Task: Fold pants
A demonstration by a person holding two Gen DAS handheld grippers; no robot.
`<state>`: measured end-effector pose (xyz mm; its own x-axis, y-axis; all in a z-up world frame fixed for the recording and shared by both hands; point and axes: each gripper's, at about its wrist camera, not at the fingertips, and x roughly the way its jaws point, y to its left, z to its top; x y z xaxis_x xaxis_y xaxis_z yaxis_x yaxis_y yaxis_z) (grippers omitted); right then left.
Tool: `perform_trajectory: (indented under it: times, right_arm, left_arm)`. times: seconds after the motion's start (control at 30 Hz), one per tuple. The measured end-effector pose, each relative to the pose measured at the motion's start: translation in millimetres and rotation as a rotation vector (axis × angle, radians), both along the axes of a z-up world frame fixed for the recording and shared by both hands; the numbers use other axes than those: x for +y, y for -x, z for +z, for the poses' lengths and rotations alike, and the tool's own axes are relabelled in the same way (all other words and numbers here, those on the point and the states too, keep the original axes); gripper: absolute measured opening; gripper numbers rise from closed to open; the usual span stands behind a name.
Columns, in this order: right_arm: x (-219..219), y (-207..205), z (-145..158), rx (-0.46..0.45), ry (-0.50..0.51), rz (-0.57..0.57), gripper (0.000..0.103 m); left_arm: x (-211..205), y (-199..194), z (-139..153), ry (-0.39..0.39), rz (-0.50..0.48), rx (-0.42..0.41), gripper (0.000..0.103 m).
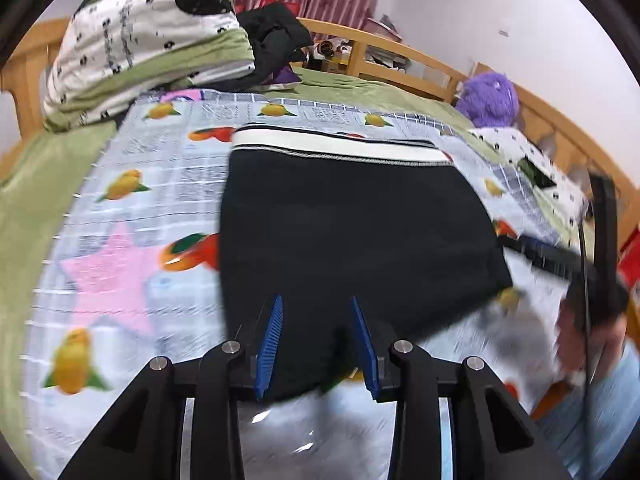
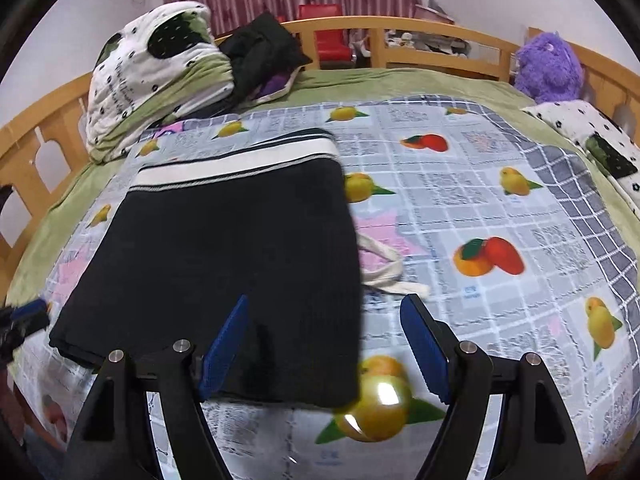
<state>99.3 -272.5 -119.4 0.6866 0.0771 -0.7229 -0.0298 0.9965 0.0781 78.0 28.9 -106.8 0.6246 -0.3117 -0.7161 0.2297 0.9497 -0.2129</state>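
The black pants (image 1: pixel 352 232) lie folded flat on the fruit-print sheet (image 1: pixel 132 208), their white waistband (image 1: pixel 340 148) at the far end. My left gripper (image 1: pixel 316 300) hovers over the pants' near edge; its blue fingers (image 1: pixel 272 332) stand a little apart and the pads press on nothing. In the right wrist view the pants (image 2: pixel 224 256) fill the left half. My right gripper (image 2: pixel 326 300) is open wide over their near right corner, the left finger above the cloth and the right finger above the sheet. A white drawstring (image 2: pixel 384 268) trails out beside the pants.
A folded white-and-green quilt (image 2: pixel 156 76) and a heap of dark clothes (image 2: pixel 260 52) sit at the back left. A purple plush toy (image 2: pixel 548 68) and a spotted pillow (image 2: pixel 592 140) lie at the right. A wooden rail (image 2: pixel 420 28) rings the bed.
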Motion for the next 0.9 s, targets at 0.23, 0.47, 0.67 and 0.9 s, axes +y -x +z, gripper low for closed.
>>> perform_trajectory:
  times: [0.23, 0.47, 0.67, 0.9]
  right_arm:
    - [33, -3, -25, -0.02, 0.088, 0.101, 0.077]
    - [19, -3, -50, 0.113, 0.077, 0.102, 0.082]
    - [7, -3, -25, 0.094, 0.048, 0.095, 0.08]
    - [14, -37, 17, -0.06, 0.035, 0.072, 0.08]
  left_arm:
    - [-45, -30, -29, -0.105, 0.01, 0.039, 0.035]
    - [-43, 2, -35, -0.207, -0.037, 0.021, 0.036]
    - [-15, 7, -19, -0.203, 0.0, 0.059, 0.037]
    - [-5, -35, -3, -0.191, 0.05, 0.053, 0.037]
